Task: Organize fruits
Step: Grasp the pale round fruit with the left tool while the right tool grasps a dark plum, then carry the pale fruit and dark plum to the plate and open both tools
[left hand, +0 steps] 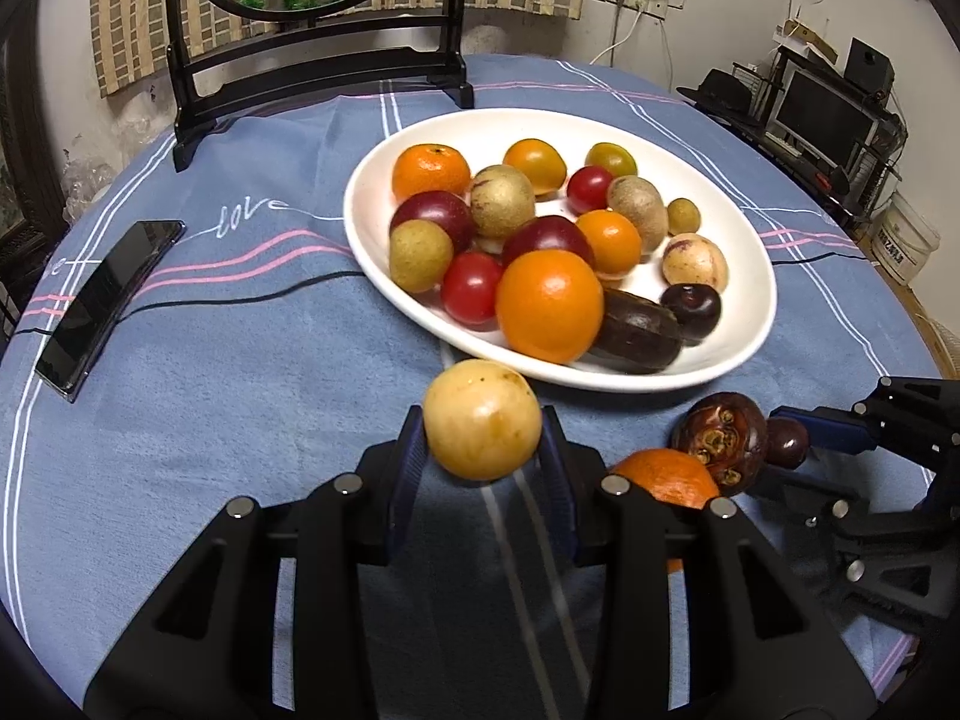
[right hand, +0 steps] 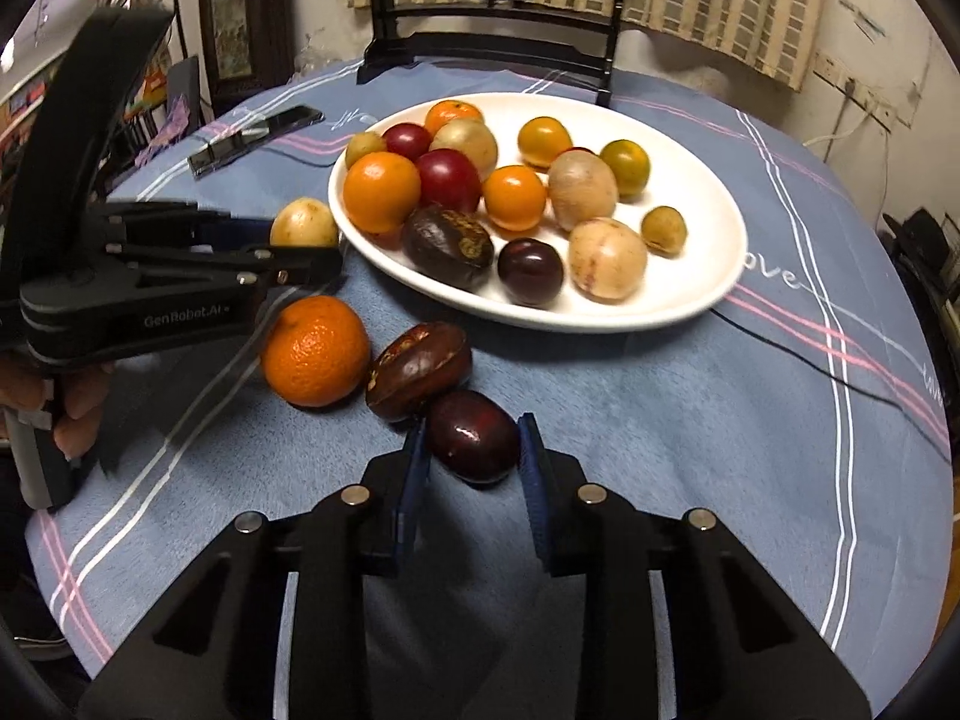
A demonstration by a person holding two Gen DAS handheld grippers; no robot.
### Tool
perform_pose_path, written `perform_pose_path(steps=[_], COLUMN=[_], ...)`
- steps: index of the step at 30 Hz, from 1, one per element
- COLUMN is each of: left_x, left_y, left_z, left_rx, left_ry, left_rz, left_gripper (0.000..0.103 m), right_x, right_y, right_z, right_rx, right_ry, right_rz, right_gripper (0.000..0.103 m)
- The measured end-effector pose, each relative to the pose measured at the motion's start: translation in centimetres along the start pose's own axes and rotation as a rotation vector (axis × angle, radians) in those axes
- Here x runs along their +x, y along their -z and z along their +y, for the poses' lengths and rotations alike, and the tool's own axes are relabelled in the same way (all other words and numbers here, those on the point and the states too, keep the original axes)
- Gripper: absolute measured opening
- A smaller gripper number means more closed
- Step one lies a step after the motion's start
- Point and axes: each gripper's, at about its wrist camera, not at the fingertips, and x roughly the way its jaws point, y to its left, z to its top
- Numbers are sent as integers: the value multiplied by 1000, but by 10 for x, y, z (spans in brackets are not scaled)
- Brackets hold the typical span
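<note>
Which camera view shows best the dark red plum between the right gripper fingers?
The right wrist view: the dark red plum sits whole and near, between the right gripper fingers. In the left wrist view the same plum is small, at the edge, partly hidden behind the brown fruit.

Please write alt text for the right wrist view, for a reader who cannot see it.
The right gripper closes its jaws around a dark plum on a blue tablecloth. Beside it lie a brown fruit and a mandarin; behind, a white plate holds many fruits.
</note>
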Motion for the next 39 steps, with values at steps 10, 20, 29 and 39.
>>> perform_pose_path(steps=[10, 20, 29, 39], left_x=[-31, -61, -37, -2], left_y=[5, -24, -69, -88], left_z=[-19, -44, -34, -28], left_rx=[42, 94, 33, 18], left_ry=[35, 58, 19, -18], left_rz=[-39, -108, -102, -77], left_gripper=[38, 38, 38, 38], right_x=[-33, -59, -55, -8], right_y=[1, -17, -64, -76], right_z=[-13, -21, -39, -65], right_rx=[37, 63, 154, 313], right_ry=[4, -20, -31, -48], right_rz=[-75, -170, -248, -224], right_gripper=[30, 31, 31, 31])
